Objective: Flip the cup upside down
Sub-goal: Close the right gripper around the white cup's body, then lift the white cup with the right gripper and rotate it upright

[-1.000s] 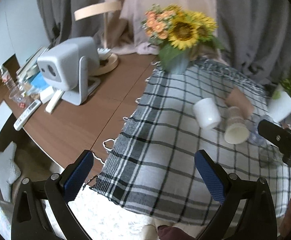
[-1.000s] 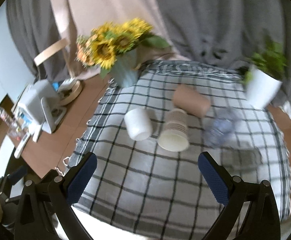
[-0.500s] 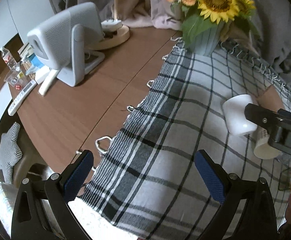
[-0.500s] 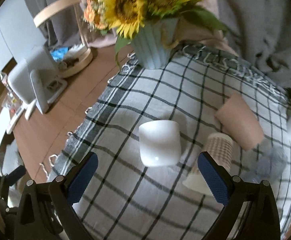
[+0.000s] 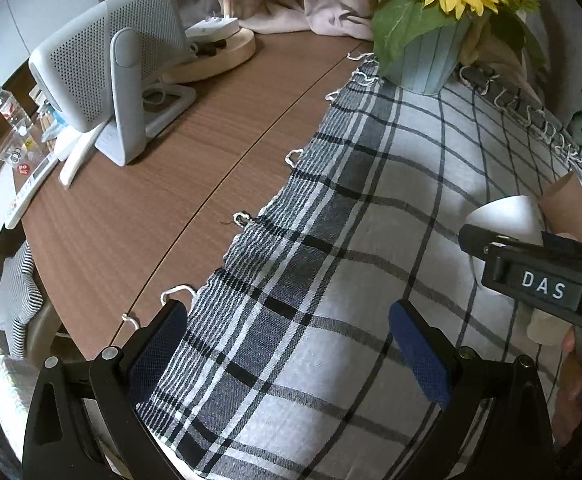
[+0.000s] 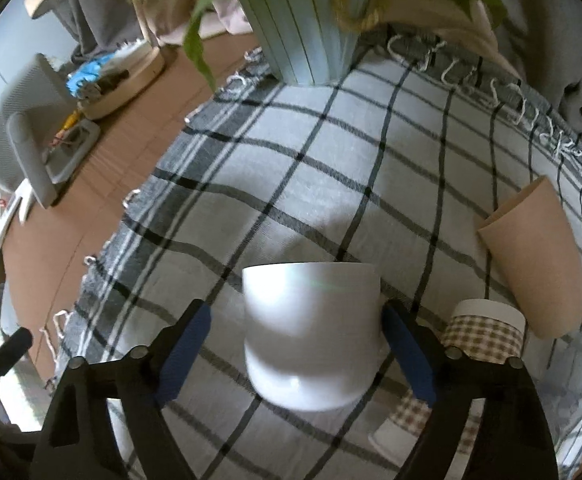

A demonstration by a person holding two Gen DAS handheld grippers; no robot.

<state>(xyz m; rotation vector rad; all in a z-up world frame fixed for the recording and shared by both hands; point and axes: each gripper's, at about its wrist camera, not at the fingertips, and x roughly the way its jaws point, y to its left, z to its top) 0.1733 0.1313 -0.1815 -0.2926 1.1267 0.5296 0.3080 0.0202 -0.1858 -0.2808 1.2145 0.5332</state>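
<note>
A white cup (image 6: 311, 332) lies on its side on the checked cloth (image 6: 331, 184), its rounded bottom toward the camera. My right gripper (image 6: 297, 354) is open with its two blue fingers on either side of the cup, the right pad close to it, the left pad apart from it. In the left wrist view the same cup (image 5: 507, 212) shows at the right edge, partly hidden behind the right gripper's black body. My left gripper (image 5: 291, 356) is open and empty above the near part of the cloth.
A checked paper cup (image 6: 475, 340) and a brown paper cup (image 6: 531, 260) lie right of the white cup. A blue vase of sunflowers (image 6: 307, 28) stands at the back. A grey device on a stand (image 5: 107, 76) and a round wooden base (image 5: 215, 56) sit on the wooden table (image 5: 151, 208) to the left.
My right gripper has moved forward and down until its open fingers straddle the white cup. My left gripper has moved forward and lower over the cloth.
</note>
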